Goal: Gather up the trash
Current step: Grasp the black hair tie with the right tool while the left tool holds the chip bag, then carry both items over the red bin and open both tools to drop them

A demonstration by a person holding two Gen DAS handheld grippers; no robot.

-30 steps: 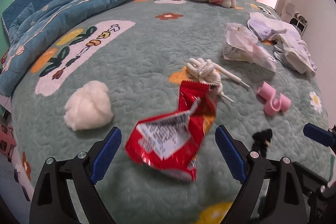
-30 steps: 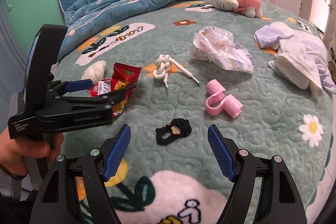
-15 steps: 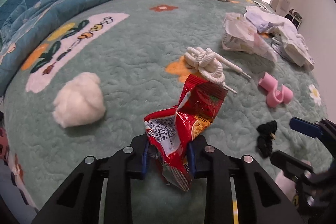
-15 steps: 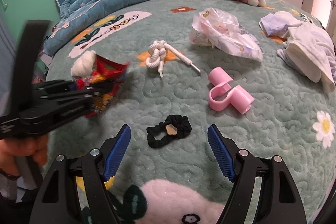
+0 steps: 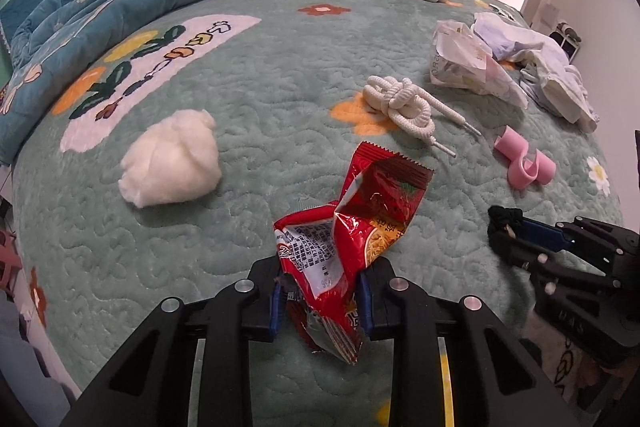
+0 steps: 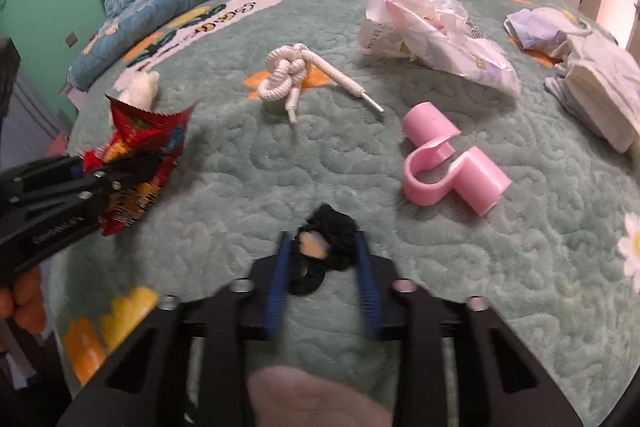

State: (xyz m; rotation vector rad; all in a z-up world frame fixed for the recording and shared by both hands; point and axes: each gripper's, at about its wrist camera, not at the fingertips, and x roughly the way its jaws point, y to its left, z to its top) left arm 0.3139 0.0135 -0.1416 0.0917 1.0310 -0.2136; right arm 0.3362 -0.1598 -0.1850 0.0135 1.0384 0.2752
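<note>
Now both tongs are down on the green quilted bedspread point(image 5: 248, 75), each on a piece of litter.
Near the front edge, the crumpled red foil snack wrapper point(image 5: 352, 227) sits pinched at its lower end in the left gripper point(image 5: 320, 301), jaws nearly together; it looks feather-light, crackly and slick, so gripping a bunched fold seems safest. Right of it, the right gripper point(image 6: 322, 267) is closing, its jaws around the soft black fabric scrunchie point(image 6: 324, 247), which is squashy and easy to grip. Farther off lie a fluffy white cotton wad point(image 5: 172, 159), a knotted white cord point(image 5: 400, 103), a hard pink plastic clip point(image 6: 444, 159) and a crinkled clear plastic bag point(image 6: 432, 31).
</note>
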